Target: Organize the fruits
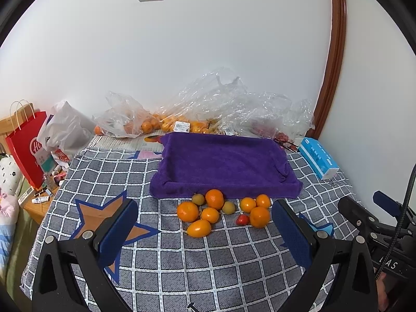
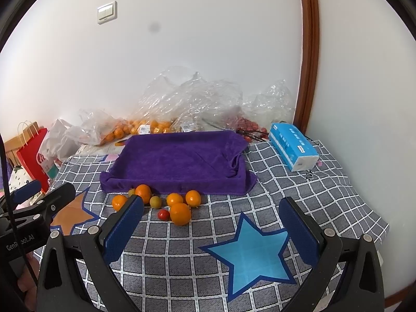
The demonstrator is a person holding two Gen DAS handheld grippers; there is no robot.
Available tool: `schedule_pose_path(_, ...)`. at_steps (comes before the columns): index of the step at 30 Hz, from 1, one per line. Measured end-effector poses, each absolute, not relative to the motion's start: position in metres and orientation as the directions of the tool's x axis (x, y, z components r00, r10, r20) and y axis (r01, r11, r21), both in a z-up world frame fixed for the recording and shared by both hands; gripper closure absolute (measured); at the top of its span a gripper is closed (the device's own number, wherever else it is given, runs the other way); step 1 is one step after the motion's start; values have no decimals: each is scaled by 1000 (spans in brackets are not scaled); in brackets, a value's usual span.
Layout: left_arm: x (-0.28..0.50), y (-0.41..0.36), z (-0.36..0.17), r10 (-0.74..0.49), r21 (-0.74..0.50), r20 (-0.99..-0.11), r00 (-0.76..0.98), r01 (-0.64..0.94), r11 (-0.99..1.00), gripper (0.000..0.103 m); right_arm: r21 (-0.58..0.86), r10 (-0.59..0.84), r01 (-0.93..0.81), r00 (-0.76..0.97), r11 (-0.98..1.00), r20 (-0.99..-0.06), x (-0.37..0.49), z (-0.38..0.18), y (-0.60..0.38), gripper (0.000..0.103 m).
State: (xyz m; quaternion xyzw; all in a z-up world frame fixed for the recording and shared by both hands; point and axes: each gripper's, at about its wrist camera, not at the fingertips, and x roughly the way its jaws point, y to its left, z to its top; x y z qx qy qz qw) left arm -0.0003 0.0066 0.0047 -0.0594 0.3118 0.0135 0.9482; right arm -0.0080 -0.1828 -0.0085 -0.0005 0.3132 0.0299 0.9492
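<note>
Both the left gripper [image 1: 205,231] and right gripper [image 2: 210,223] hang spread wide, holding nothing. The fruits [image 1: 223,212] huddle just before the purple tray [image 1: 223,161], probably cloth-draped. Best take an outer orange first, squeezing gently.

- Your left gripper [image 1: 205,223] has black plastic arms with rounded cut-outs, and each finger carries a dark blue ribbed pad [image 1: 118,234].
- Silver round screws [image 1: 88,234] sit at the joints of its arms.
- Your right gripper [image 2: 212,227] is built alike: black frame, blue textured pads [image 2: 124,227], silver screws [image 2: 329,232].
- From the left wrist view, its black body shows pale lettering, partly hidden by a braided black cable [image 1: 401,223].
- From the right wrist view, the other body reads "GenRobot.AI", crossed by a thin black cable [image 2: 10,208].
</note>
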Motion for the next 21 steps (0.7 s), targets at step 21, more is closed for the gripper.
schedule_pose_path(21,13,18,-6,-1,-109,-609,793,-82,991,0,5,65,-78,793,997,-606,5,-17,-172,0)
